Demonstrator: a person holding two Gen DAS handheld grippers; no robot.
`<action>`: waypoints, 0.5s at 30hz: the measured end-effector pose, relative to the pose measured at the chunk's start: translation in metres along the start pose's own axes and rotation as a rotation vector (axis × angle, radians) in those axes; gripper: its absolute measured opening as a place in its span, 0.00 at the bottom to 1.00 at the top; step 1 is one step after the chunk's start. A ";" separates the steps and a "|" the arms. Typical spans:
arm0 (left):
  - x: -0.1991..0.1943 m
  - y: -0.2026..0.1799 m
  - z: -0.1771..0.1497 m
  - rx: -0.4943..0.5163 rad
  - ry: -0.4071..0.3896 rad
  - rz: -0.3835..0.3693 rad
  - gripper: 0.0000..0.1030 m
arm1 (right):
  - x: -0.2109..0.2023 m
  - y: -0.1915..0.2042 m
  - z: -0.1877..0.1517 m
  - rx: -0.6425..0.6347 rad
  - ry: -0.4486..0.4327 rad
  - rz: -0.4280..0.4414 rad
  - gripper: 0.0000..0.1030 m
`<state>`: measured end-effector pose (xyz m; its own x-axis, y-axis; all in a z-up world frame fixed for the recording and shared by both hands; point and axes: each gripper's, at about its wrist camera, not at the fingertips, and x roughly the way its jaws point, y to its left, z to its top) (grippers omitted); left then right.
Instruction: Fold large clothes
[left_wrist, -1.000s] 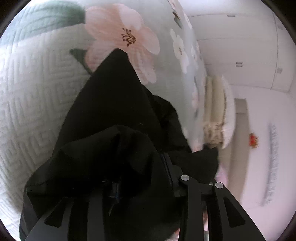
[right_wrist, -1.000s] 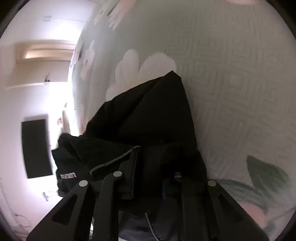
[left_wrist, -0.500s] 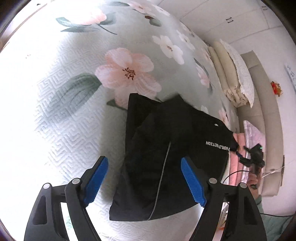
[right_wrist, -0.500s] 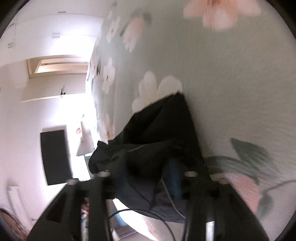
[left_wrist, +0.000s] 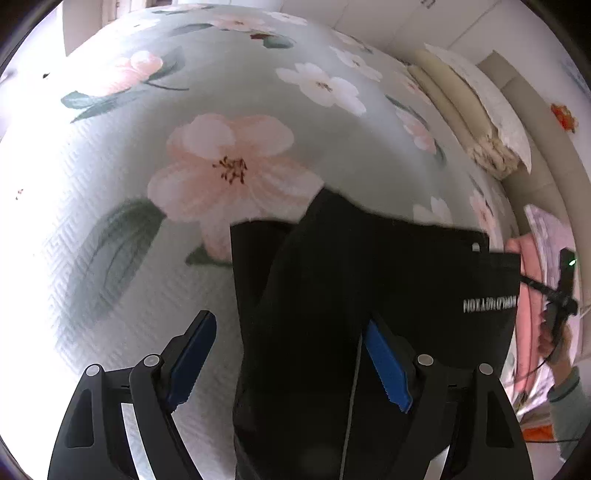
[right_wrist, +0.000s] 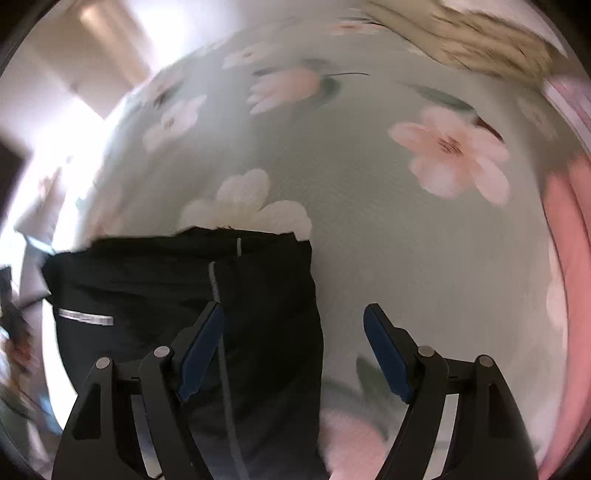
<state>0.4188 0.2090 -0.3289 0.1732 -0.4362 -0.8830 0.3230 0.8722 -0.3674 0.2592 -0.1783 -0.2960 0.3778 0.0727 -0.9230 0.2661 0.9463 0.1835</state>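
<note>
Pale green quilted bedspread (left_wrist: 110, 229) printed with large pink and white blossoms fills both views. On it lies a black folded garment (left_wrist: 369, 280), flat, with a thin grey seam line down its length and a small line of white lettering near one edge; in the right wrist view the same garment (right_wrist: 155, 280) sits at lower left. A stack of cream folded bedding (left_wrist: 465, 118) rests at the far edge of the bed, and pink fabric (right_wrist: 569, 258) lies along the right side. Left gripper (left_wrist: 290, 356) hangs above the garment, blue-padded fingers spread wide, nothing between them. Right gripper (right_wrist: 293, 350) likewise spread wide and empty, its left finger over the garment's edge, its right finger over bare bedspread.
</note>
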 end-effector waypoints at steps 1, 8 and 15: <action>0.001 0.003 0.005 -0.015 -0.008 -0.020 0.80 | 0.013 0.005 0.003 -0.031 0.006 -0.012 0.78; 0.033 0.006 0.028 -0.052 0.008 -0.117 0.78 | 0.069 0.003 0.021 -0.044 0.057 0.036 0.73; 0.006 -0.018 0.021 -0.051 -0.148 -0.056 0.13 | 0.040 0.025 0.009 -0.127 -0.037 -0.077 0.20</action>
<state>0.4337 0.1859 -0.3217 0.2928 -0.5091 -0.8094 0.2891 0.8540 -0.4325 0.2883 -0.1547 -0.3252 0.3935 -0.0110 -0.9193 0.1823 0.9810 0.0663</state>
